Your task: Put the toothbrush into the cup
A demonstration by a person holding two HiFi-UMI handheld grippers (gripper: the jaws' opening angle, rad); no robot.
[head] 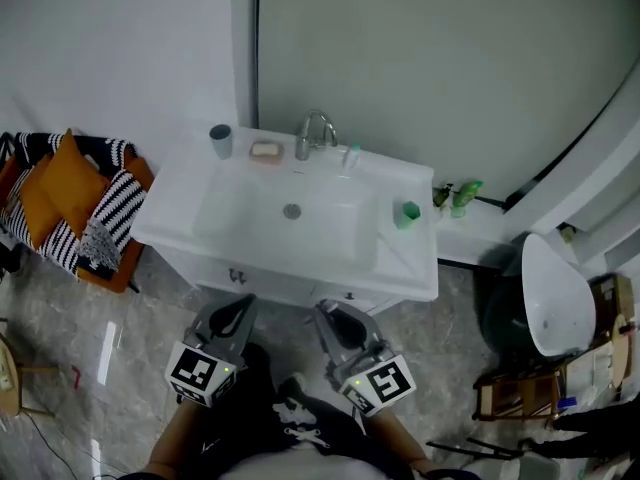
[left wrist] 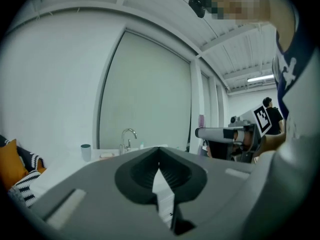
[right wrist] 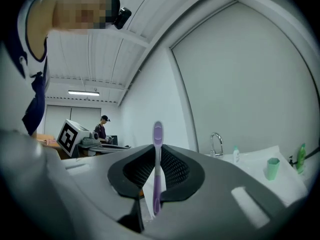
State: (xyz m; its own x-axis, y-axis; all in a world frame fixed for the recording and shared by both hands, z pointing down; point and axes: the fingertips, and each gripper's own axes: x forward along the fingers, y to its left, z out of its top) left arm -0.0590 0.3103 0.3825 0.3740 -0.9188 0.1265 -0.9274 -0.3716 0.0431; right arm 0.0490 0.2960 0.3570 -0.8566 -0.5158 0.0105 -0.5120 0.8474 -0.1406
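Closest in: both grippers are held level in front of the person, short of the washstand. The left gripper (head: 242, 304) has its jaws brought together at the tips with nothing between them. The right gripper (right wrist: 156, 151) is clamped narrow on the purple toothbrush (right wrist: 157, 170), which stands upright between the pads with its upper end above the jaw tips (the bristles cannot be made out).

Next: the white sink (head: 170, 218). The green cup (head: 407, 214) stands on its right rim, well apart from the toothbrush.

Back edge, left to right:
- grey-blue cup (head: 221, 140) at the left corner
- soap dish (head: 266, 151)
- chrome tap (head: 312, 133)
- small bottle (head: 351, 157)

Beyond and beside: green bottles (head: 465, 196) on the ledge to the right, a toilet (head: 555, 293) further right, and a chair with orange cushions (head: 60, 183) to the left.
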